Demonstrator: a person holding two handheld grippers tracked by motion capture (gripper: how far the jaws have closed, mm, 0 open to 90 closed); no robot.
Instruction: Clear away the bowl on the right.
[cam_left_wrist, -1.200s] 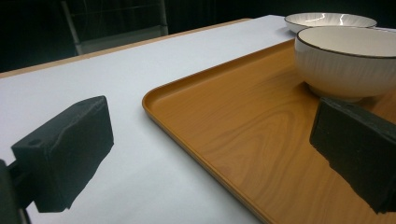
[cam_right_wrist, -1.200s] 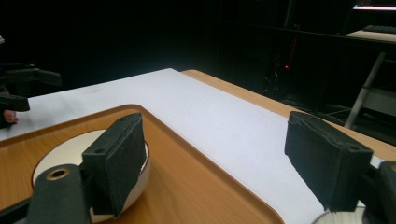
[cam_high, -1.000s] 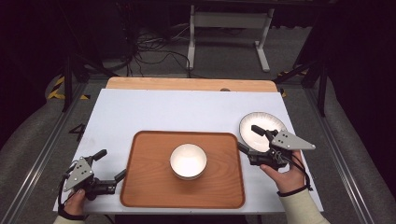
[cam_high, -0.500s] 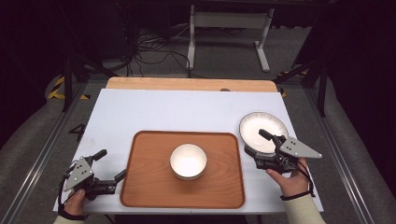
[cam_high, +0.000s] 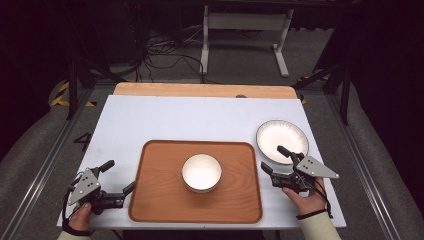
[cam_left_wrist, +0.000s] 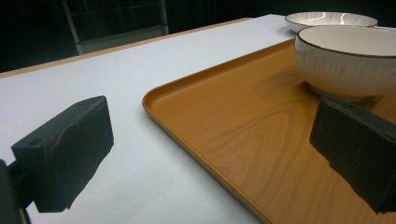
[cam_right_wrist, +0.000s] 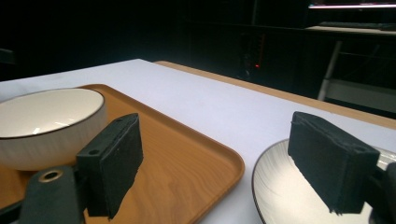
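White bench (cam_high: 190, 120): wood tray (cam_high: 160, 200) w/ bowl (cam_high: 201, 172) centred, plate (cam_high: 282, 137) just beside tray's right. Left tongs (cam_high: 120, 176) and right tongs (cam_high: 272, 159) both wide apart, holding nothing.

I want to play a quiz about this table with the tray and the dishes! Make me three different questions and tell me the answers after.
1. True or false: the white bowl sits on the wooden tray.
2. Where is the white plate? A) on the tray B) on the table, right of the tray C) inside the bowl
3. Fill in: both the left tongs and the right tongs are ____, holding nothing.

Key: 1 true. 2 B; the right tongs hover at the plate's near edge. 3 open; the left tongs have one jaw above the tray's edge and one outside it.
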